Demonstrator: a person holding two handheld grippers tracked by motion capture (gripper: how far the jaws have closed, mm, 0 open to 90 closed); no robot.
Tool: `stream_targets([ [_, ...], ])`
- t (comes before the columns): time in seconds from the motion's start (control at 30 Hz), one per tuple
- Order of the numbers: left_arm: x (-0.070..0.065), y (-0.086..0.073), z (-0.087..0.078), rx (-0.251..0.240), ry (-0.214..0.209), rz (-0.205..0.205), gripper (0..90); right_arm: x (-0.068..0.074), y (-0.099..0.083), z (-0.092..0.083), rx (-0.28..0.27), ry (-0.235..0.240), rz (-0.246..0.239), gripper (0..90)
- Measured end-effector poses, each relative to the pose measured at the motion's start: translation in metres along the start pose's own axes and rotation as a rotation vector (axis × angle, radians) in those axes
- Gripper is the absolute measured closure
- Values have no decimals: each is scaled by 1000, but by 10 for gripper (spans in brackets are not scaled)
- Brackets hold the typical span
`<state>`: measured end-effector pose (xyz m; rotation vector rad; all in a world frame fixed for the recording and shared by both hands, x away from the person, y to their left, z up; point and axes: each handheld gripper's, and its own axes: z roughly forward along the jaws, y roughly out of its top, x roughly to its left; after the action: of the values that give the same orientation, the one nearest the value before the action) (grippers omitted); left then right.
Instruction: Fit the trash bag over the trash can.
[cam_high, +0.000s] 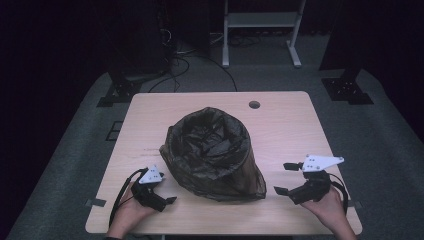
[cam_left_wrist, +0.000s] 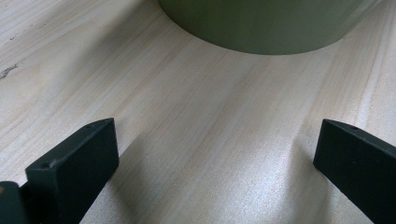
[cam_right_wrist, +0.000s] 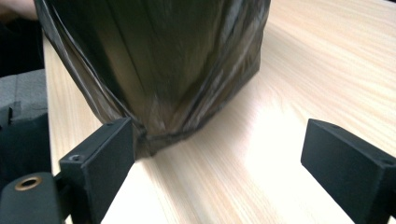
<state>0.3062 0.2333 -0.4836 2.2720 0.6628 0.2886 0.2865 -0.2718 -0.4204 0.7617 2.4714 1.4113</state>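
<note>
Two grippers rest near the front edge of a pale wooden tabletop (cam_high: 280, 115), one at each side of a round bin lined with a dark plastic bag (cam_high: 212, 152). From the high view, we see the bin standing at the middle of the tabletop, its bag draped over the rim and hanging loosely down the outside, spreading onto the wood at the front right. Our left gripper (cam_high: 167, 199) sits just beside the bin's lower left; our right gripper (cam_high: 283, 178) sits a little apart from the bag's spread corner. Both hands hold their tools low, and neither touches the bag.

In the left gripper view, the jaws stand wide apart with only bare wood between them. The curved, greenish wall of the bin (cam_left_wrist: 261, 23) rises ahead, close but not touched.

In the right gripper view, the jaws are likewise spread wide and hold nothing. The bag's gathered bottom corner (cam_right_wrist: 159, 126) lies on the tabletop just by the near jaw, folds running up from it.

We judge this to be the approach step, before any grasp of the bag. The next move likely calls for easing the right gripper forward so the pleated corner sits between its jaws, then closing on the thin film without pinching the wood.
</note>
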Motion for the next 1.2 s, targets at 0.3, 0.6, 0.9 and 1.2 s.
stream_targets([
  [0.3, 0, 0, 0, 0, 0, 0, 0, 1, -25, 14, 54, -21, -6, 88],
  [0.6, 0, 0, 0, 0, 0, 0, 0, 4, -37, 36, 122, -26, -31, 88],
  [0.9, 0, 0, 0, 0, 0, 0, 0, 12, -40, 59, 165, -2, -56, 88],
  [1.2, 0, 0, 0, 0, 0, 0, 0, 19, -37, 69, 203, -6, -92, 89],
])
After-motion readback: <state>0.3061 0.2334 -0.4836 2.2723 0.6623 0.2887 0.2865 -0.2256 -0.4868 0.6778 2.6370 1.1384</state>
